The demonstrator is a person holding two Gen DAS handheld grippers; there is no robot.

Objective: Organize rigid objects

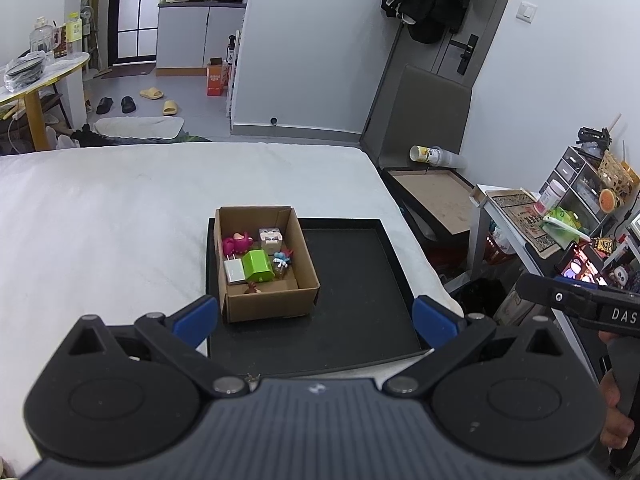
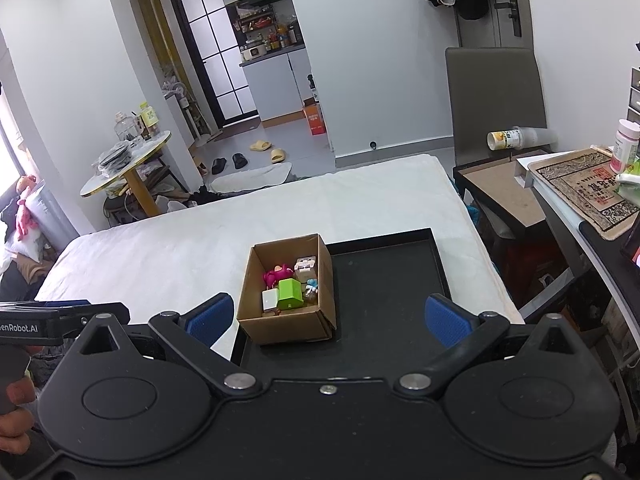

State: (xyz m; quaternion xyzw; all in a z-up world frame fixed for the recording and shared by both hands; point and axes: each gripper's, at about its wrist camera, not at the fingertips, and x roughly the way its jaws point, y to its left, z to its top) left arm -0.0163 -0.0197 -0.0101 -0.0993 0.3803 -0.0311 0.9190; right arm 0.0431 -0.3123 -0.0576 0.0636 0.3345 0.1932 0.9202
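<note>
An open cardboard box [image 1: 276, 304] [image 2: 288, 324] stands on the left part of a black tray [image 1: 360, 320] [image 2: 384, 280] on a white bed. Inside lie a green block [image 1: 258, 265] [image 2: 289, 290], a white charger [image 1: 234, 271] [image 2: 269, 300], a pink toy [image 1: 237, 241] [image 2: 276, 273], a beige cube figure [image 1: 271, 238] [image 2: 305, 267] and a small blue figure [image 1: 282, 258] [image 2: 312, 285]. My left gripper [image 1: 316, 318] hovers open near the tray's front, nothing between its blue pads. My right gripper [image 2: 330, 318] is open too, held back from the box.
The white bed [image 1: 120, 220] [image 2: 180, 248] stretches left and behind the tray. A dark side table [image 1: 432, 196] [image 2: 500, 192] with a tipped cup and a grey chair stand to the right. A cluttered shelf [image 1: 580, 208] lies further right. A hand [image 2: 14, 412] holds the other gripper.
</note>
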